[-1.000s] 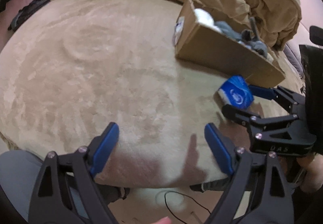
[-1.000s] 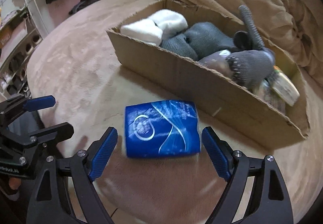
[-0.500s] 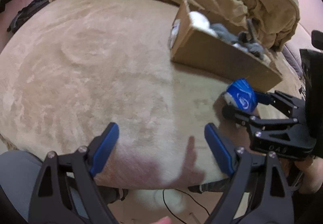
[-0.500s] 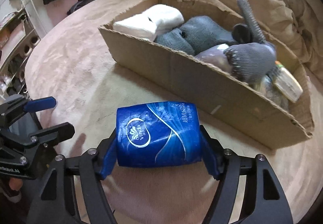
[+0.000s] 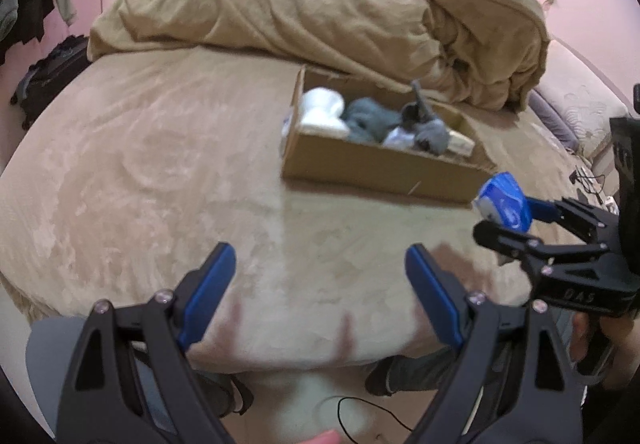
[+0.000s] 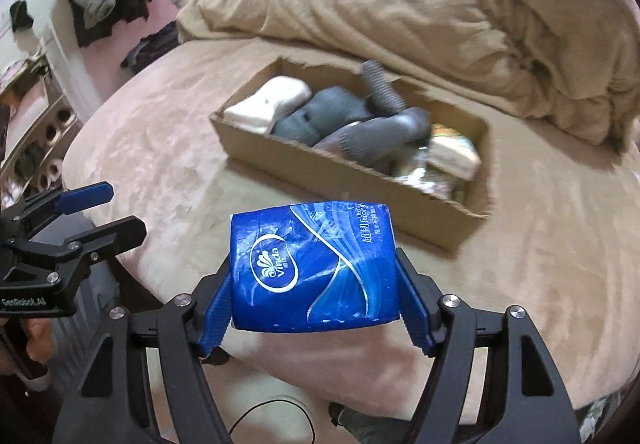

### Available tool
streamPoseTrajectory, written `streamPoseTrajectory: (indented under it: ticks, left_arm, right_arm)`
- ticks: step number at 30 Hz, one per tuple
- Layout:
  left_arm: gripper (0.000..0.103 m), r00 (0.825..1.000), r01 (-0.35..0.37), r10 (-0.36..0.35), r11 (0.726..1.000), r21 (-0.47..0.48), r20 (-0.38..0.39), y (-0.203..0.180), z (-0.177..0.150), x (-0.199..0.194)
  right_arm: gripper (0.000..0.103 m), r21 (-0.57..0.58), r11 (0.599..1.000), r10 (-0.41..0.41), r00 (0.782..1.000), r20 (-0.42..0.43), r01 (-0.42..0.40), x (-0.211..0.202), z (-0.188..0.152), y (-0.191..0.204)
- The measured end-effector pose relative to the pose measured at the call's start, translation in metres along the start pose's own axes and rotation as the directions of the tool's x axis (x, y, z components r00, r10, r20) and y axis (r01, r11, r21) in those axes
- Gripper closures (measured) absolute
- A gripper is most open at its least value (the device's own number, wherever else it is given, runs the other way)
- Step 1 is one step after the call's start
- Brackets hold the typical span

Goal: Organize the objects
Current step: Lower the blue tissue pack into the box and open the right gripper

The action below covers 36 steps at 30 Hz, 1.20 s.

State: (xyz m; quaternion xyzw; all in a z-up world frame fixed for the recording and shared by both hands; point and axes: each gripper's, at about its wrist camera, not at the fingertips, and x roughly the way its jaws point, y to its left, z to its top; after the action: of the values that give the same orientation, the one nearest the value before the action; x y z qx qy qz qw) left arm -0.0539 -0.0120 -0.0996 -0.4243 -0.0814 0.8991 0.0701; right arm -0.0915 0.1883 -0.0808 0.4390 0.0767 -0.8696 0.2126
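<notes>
The right tool (image 6: 314, 294) is clamped on a blue tissue pack (image 6: 314, 264), its blue fingers (image 6: 218, 300) pressed against both short sides of the pack. The pack is held in the air above the near edge of the bed (image 6: 160, 172), just in front of the cardboard box (image 6: 348, 180), and it touches neither.

The box lies open on the bed's tan cover, with the bunched brown duvet (image 6: 440, 12) behind it. Inside, at the left end, sits a white rolled cloth item (image 6: 268, 104). Next to it come grey socks or gloves (image 6: 320, 116), one grey piece sticking upright near the middle. At the right end lie pale wrapped packets (image 6: 452, 156); their kind cannot be told.

The left tool (image 5: 316, 284) hangs over the bed's near edge with its fingers wide apart, gripping nothing. From its view the box (image 5: 380, 168) lies ahead, and the tissue pack (image 5: 504, 202) shows to the right in the other tool.
</notes>
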Motion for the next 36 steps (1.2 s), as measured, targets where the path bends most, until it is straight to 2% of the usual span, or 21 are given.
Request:
streamPoseTrajectory:
  ticks: [8, 19, 27, 36]
  left_arm:
    - [0.015, 0.998, 0.028, -0.031, 0.999, 0.045, 0.062, -0.022, 0.036, -0.008]
    - [0.015, 0.993, 0.050, -0.059, 0.995, 0.091, 0.100, -0.040, 0.090, 0.019]
    - [0.015, 0.995, 0.036, -0.045, 0.995, 0.095, 0.093, -0.037, 0.114, 0.059]
    - [0.015, 0.998, 0.021, -0.028, 0.994, 0.105, 0.064, -0.036, 0.110, 0.098]
  right_arm:
    - [0.029, 0.079, 0.995, -0.063, 0.996, 0.061, 0.058, -0.038, 0.013, -0.033]
    - [0.029, 0.156, 0.984, -0.109, 0.987, 0.115, 0.090, -0.034, 0.043, -0.065]
    - [0.029, 0.190, 0.978, -0.105, 0.991, 0.087, 0.086, 0.009, 0.059, -0.080]
    - [0.028, 0.272, 0.958, -0.111, 0.992, 0.059, 0.092, 0.050, 0.056, -0.095]
